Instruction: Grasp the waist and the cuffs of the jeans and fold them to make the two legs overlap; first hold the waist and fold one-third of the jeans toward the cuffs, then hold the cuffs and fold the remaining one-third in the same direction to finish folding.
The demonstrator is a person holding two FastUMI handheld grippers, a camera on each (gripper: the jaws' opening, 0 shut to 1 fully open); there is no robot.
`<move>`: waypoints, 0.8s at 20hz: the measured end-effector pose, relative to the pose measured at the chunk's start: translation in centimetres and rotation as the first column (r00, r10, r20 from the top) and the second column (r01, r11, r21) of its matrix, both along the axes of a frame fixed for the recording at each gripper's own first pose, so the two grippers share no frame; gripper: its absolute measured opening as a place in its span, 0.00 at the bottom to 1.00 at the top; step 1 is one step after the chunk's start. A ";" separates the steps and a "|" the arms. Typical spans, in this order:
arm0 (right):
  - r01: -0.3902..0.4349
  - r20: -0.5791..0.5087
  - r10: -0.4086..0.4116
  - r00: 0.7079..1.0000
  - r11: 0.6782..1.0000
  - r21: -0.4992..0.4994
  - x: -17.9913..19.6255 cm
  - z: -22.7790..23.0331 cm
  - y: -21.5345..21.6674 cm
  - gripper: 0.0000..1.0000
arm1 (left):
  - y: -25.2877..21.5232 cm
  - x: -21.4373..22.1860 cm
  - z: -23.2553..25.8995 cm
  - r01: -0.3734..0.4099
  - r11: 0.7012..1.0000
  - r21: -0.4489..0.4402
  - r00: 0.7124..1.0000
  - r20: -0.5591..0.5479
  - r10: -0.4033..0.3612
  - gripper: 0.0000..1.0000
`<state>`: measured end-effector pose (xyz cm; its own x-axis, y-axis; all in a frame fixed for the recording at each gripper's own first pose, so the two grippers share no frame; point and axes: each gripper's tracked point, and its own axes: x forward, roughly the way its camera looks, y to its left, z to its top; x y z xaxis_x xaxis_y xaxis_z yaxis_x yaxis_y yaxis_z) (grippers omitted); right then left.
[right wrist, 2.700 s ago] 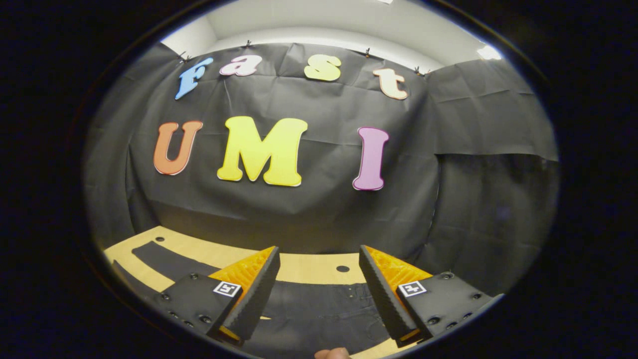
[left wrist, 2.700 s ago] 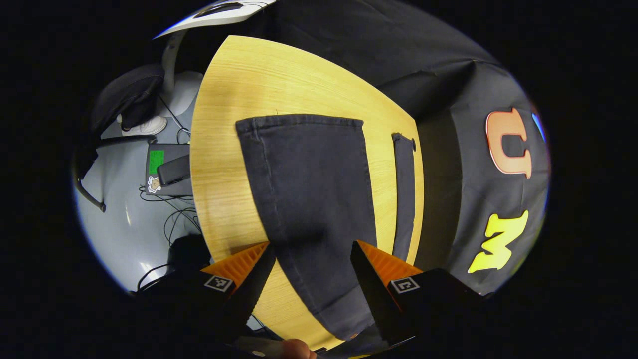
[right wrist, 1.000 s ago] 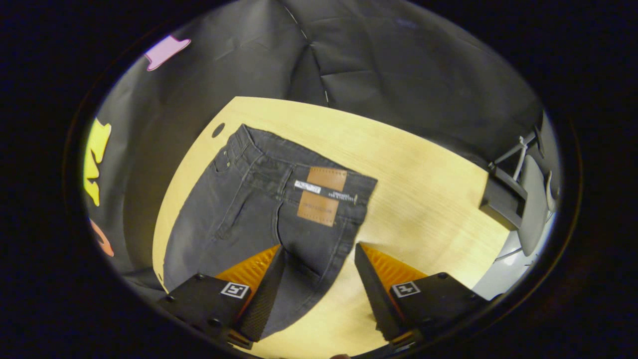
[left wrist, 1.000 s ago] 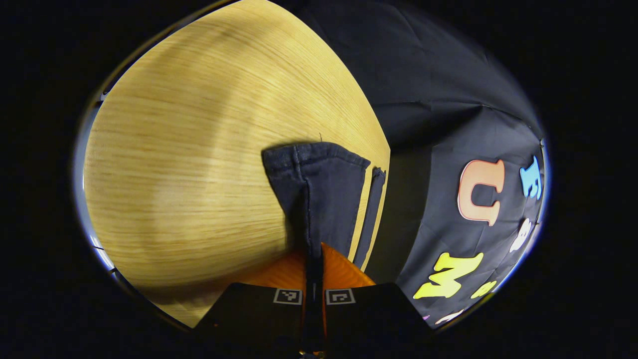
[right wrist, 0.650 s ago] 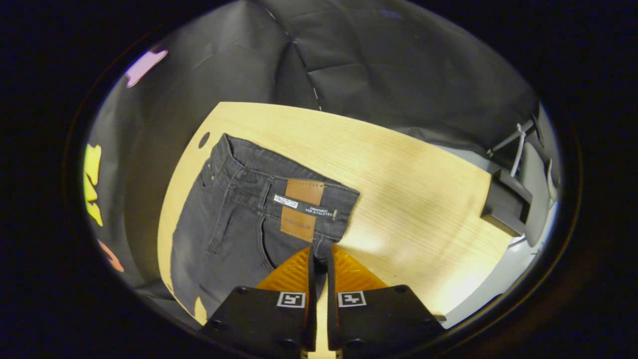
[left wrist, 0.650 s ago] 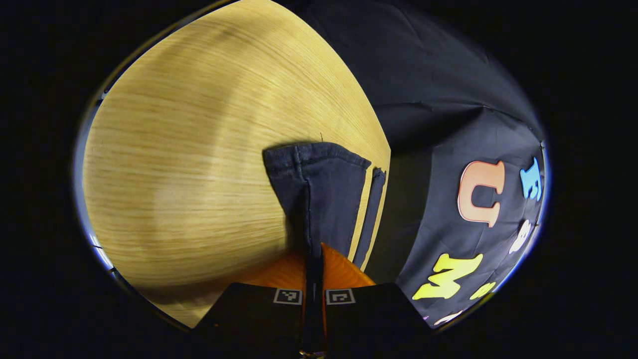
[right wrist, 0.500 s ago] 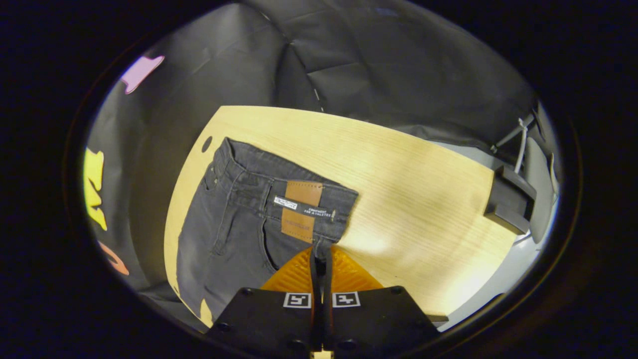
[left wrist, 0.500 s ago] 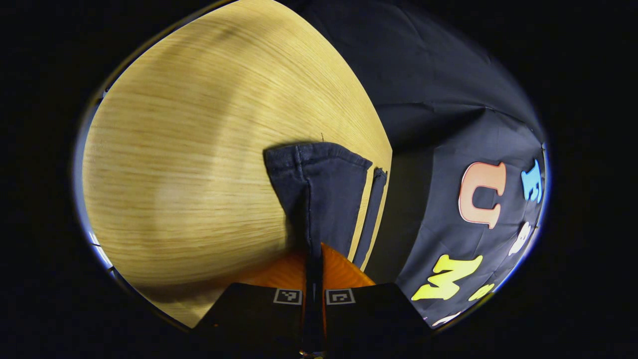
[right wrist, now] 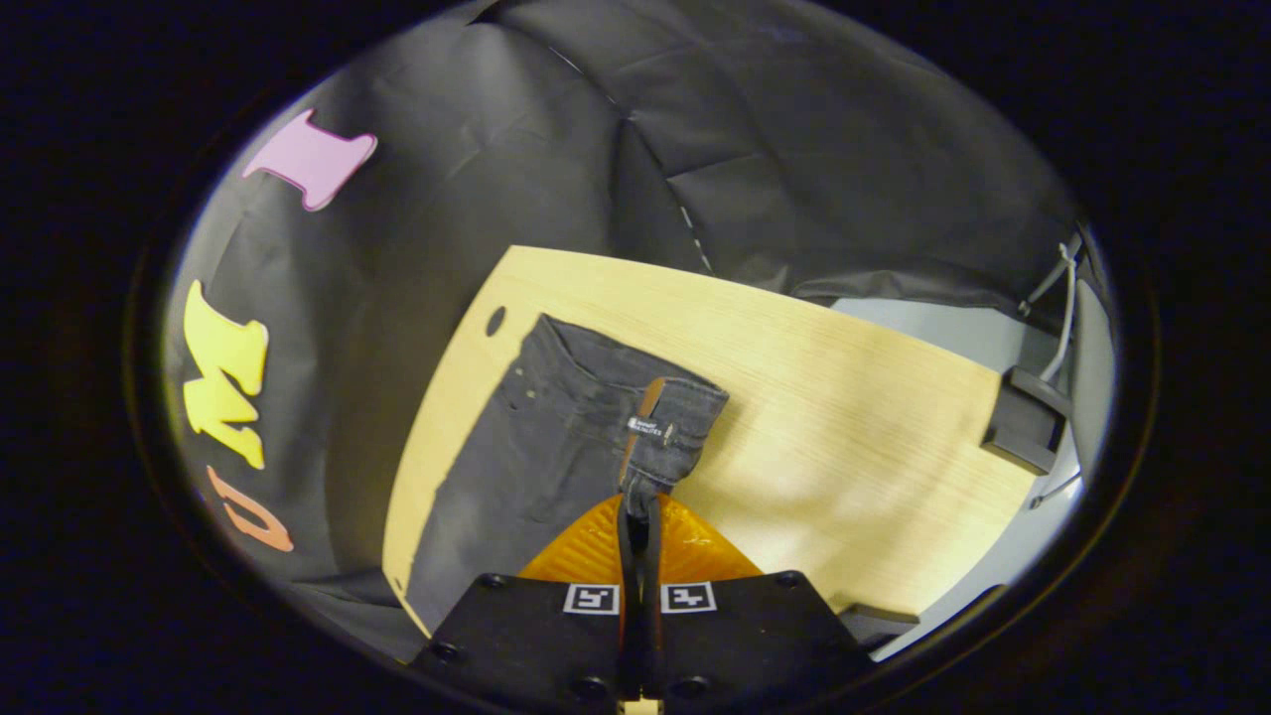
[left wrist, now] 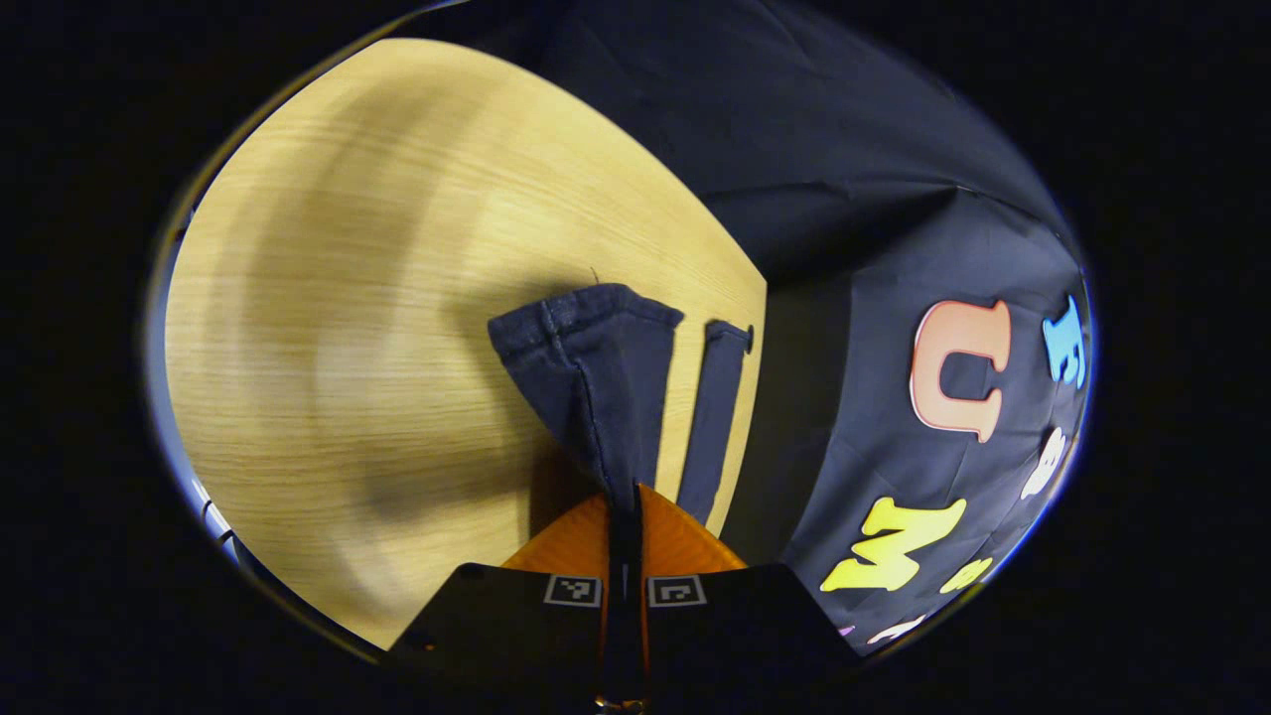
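The wooden counter (left wrist: 377, 298) spreads wide in the left gripper view and reaches to the black cloth wall (right wrist: 775, 139) at the far side in the right gripper view. On the counter lie the dark jeans (right wrist: 541, 447), their far half flat on the wood, close beside a small round hole (right wrist: 494, 321) in the counter's far left corner. In the right gripper view the near edge of the waist (right wrist: 667, 427) is lifted off the wood and folded up toward the camera (a small white tag shows on the band), and the right claw (right wrist: 636, 516) is clamped together on that raised cloth. In the left gripper view the near leg's cuff (left wrist: 586, 323) is gathered into a peak and raised off the counter, with the left claw (left wrist: 624, 506) pressed together on the denim just behind it. The far leg's cuff (left wrist: 723, 343) lies flat on the counter, just to the right of the raised one, near the counter's far edge.
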<state>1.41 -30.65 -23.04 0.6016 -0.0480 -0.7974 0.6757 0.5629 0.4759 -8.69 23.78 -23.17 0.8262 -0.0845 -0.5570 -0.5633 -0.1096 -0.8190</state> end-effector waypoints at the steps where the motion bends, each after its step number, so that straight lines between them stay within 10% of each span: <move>1: -0.004 0.028 0.004 1.000 1.000 0.019 1.3 0.9 0.5 0.01 | 0.3 1.3 1.0 0.003 1.000 0.005 1.000 0.014 -0.003 0.03; 16: -0.025 0.096 0.025 0.995 1.000 0.003 23.6 -2.6 2.5 0.01 | 0.7 25.0 0.2 0.086 0.993 0.085 0.991 -0.107 -0.076 0.03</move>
<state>24.98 -28.10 -25.63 0.6761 -0.0285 -0.7362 0.6126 0.5769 0.5403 16.32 24.43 -22.98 0.7560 -0.0947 -0.6476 -0.6497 0.0108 -0.7601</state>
